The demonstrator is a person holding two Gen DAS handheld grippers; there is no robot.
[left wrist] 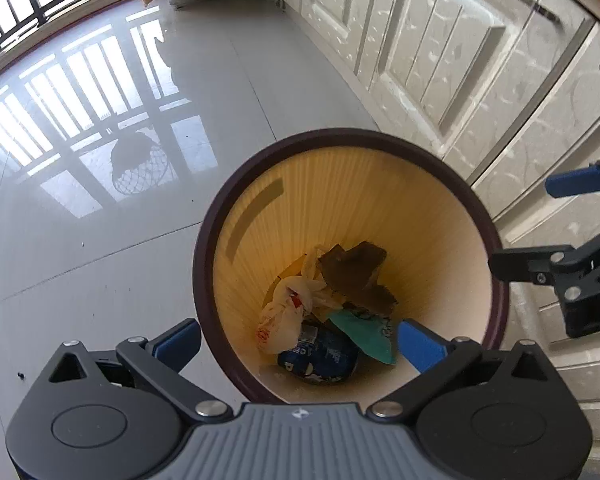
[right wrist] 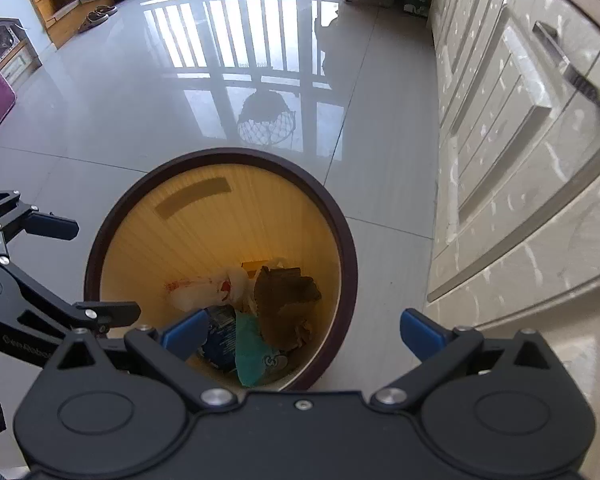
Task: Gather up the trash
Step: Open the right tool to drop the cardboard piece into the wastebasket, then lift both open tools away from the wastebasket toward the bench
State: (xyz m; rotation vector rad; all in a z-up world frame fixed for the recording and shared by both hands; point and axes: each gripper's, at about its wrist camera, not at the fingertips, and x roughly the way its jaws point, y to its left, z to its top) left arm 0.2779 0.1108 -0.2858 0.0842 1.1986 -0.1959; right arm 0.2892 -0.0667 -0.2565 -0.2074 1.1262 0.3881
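Both tongs, left tongs (left wrist: 298, 338) and right tongs (right wrist: 300, 328), are held wide open and empty above the bin (left wrist: 204, 264); trash (left wrist: 320, 312) is already inside, and no more is seen on the floor (left wrist: 120, 220).

Glossy tiled floor (right wrist: 148, 128), cream cabinet doors (left wrist: 452, 52), slippers (right wrist: 98, 16) far off.

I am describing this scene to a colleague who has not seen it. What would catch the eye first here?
First the bin, a round yellow tub with a dark rim, standing on the glossy floor beside pale cabinets. At its bottom lies trash: a brown scrap, a white bag, a blue can and a green wrapper. Above it, the left tongs and right tongs are wide open and empty.
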